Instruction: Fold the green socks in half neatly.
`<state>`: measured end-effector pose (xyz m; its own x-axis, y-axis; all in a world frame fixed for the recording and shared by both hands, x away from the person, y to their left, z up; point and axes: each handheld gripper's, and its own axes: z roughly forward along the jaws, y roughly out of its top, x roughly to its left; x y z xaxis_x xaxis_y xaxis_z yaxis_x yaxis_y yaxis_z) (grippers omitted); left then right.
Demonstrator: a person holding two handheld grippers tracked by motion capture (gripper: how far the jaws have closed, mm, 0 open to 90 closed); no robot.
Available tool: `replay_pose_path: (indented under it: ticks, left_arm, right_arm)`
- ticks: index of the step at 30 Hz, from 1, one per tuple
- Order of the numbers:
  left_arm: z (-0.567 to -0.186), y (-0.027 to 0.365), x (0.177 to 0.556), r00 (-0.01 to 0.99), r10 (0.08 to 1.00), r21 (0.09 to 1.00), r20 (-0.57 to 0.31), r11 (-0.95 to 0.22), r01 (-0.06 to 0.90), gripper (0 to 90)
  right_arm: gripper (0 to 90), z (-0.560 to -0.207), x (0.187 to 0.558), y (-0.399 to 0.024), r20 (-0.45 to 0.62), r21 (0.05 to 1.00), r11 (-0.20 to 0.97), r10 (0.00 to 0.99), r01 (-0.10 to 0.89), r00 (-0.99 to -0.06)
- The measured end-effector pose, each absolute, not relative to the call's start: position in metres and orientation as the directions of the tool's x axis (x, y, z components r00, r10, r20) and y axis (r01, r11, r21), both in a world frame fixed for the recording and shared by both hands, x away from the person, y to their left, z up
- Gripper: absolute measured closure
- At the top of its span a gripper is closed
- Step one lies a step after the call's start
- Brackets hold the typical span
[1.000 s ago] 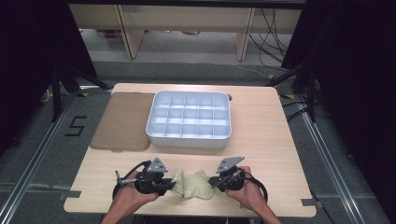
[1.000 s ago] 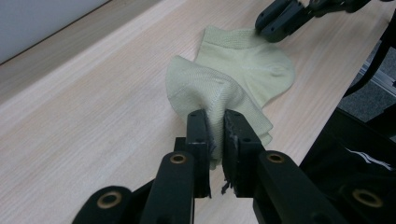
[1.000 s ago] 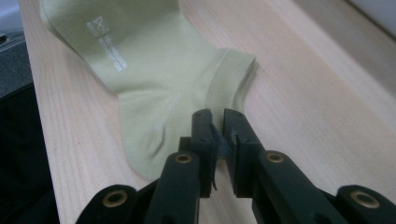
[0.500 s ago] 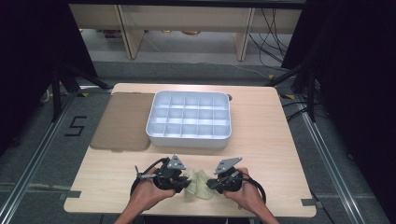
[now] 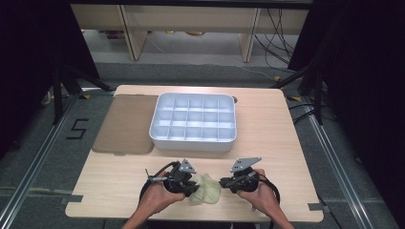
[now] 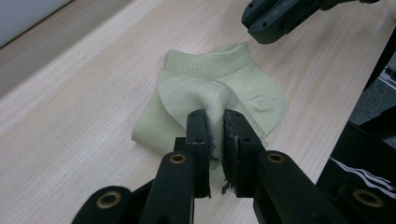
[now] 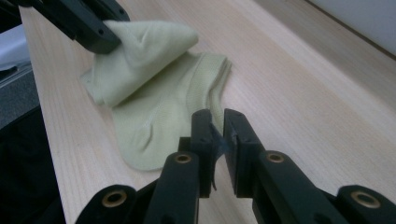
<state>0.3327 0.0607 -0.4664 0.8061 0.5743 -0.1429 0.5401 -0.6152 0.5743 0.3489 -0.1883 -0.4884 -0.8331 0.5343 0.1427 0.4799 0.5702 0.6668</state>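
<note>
Sock point(image 6: 219, 95) fold pinched between left gripper point(image 6: 215, 122) jaws.

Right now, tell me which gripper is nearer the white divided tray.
Left, slightly. The left gripper pinches the sock below the tray; the right gripper sits beside the sock, marginally farther.

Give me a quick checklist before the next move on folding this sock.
1. Left claw grips the sock: ok, its jaws pinch a raised fold of fabric.
2. Right claw grips the sock: cannot tell, its jaws are nearly shut at the sock's edge, but fabric between them is not clear.
3. Sock lies fully on the table: ok, though close to the near edge.
4. Fold is neat: not ok, the sock is bunched, one part lifted over the rest.
5. Tray is out of the way: ok, it sits farther back, apart from the sock.
</note>
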Motion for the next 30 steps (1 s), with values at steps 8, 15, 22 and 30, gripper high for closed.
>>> replay_pose_path:
  ticks: [8, 15, 22, 30]
  left_arm:
    - [-0.472, 0.05, 0.333, 0.822, 0.552, 0.57, -0.14, -0.634, 0.523, 77.8]
    - [-0.468, 0.051, 0.331, 0.815, 0.552, 0.601, -0.175, -0.596, 0.533, 60.6]
    - [-0.451, 0.059, 0.329, 0.798, 0.558, 0.67, -0.229, -0.504, 0.545, 48.2]
    - [-0.451, 0.072, 0.32, 0.812, 0.55, 0.679, -0.196, -0.521, 0.517, 71.8]
  right_arm:
    - [82.4, -0.488, 0.35, -0.192, 0.143, 0.674, 0.564, 0.533, 0.476, -0.834]
    - [81.3, -0.486, 0.349, -0.194, 0.158, 0.673, 0.549, 0.548, 0.495, -0.822]
    - [80.5, -0.483, 0.35, -0.199, 0.164, 0.685, 0.528, 0.56, 0.502, -0.812]
    - [80.5, -0.475, 0.35, -0.202, 0.141, 0.71, 0.516, 0.562, 0.479, -0.815]
